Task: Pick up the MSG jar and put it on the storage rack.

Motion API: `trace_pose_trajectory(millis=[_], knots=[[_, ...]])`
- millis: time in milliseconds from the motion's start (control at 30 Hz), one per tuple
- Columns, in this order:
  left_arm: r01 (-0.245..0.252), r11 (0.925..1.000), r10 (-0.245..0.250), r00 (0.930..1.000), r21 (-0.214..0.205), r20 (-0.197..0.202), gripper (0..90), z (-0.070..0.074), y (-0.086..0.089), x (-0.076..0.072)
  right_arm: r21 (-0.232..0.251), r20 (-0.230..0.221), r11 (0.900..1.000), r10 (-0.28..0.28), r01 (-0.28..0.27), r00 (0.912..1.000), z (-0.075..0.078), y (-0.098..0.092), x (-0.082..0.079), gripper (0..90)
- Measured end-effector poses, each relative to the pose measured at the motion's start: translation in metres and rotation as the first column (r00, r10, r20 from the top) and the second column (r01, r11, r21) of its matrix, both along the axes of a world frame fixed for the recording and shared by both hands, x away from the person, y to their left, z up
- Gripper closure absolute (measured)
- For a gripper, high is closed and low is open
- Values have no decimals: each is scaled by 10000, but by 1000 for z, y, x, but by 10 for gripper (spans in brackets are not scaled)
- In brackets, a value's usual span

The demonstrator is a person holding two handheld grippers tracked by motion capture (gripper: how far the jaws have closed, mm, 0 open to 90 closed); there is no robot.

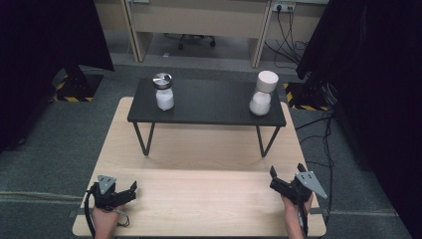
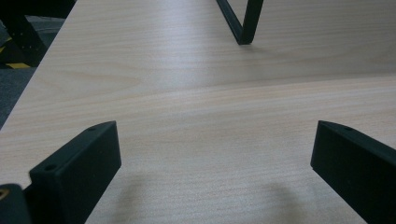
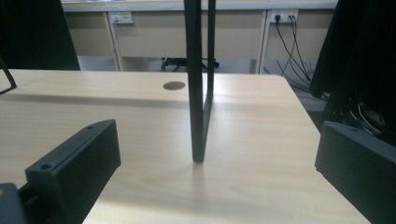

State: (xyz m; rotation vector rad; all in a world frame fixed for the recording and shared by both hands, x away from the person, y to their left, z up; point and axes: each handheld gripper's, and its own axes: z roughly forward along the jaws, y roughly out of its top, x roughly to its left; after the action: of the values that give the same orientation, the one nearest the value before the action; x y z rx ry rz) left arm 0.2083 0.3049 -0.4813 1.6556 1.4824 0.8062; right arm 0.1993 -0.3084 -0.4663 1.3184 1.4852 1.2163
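Two jars stand on a low black shelf (image 1: 209,102) at the far half of the wooden table (image 1: 199,199). The left jar (image 1: 163,92) has a metal lid and white contents. The right jar (image 1: 262,93) has a white lid and white contents. My left gripper (image 1: 133,192) rests at the near left of the table, open and holding nothing, its jaws (image 2: 215,128) spread over bare wood. My right gripper (image 1: 286,171) sits at the near right, open and holding nothing (image 3: 215,126), facing a black shelf leg (image 3: 198,93).
The shelf stands on thin black hairpin legs (image 1: 144,139), one of them also in the left gripper view (image 2: 243,28). A round hole (image 3: 174,86) is in the tabletop beyond the leg. Dark curtains (image 1: 368,74) flank the table; cables (image 1: 323,129) lie on the floor at the right.
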Motion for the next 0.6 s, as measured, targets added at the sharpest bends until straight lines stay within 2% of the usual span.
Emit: trace_pose_trajectory(millis=[400,600], knots=[[70,9999,-69,9999,125,-80,8,1,-2,2,357,-272,9991,-233,243,9994,-25,-7,-20,3],[76,9999,-74,9999,143,-86,8,1,-2,2,308,-240,9989,-345,352,9991,-33,-5,-27,3]])
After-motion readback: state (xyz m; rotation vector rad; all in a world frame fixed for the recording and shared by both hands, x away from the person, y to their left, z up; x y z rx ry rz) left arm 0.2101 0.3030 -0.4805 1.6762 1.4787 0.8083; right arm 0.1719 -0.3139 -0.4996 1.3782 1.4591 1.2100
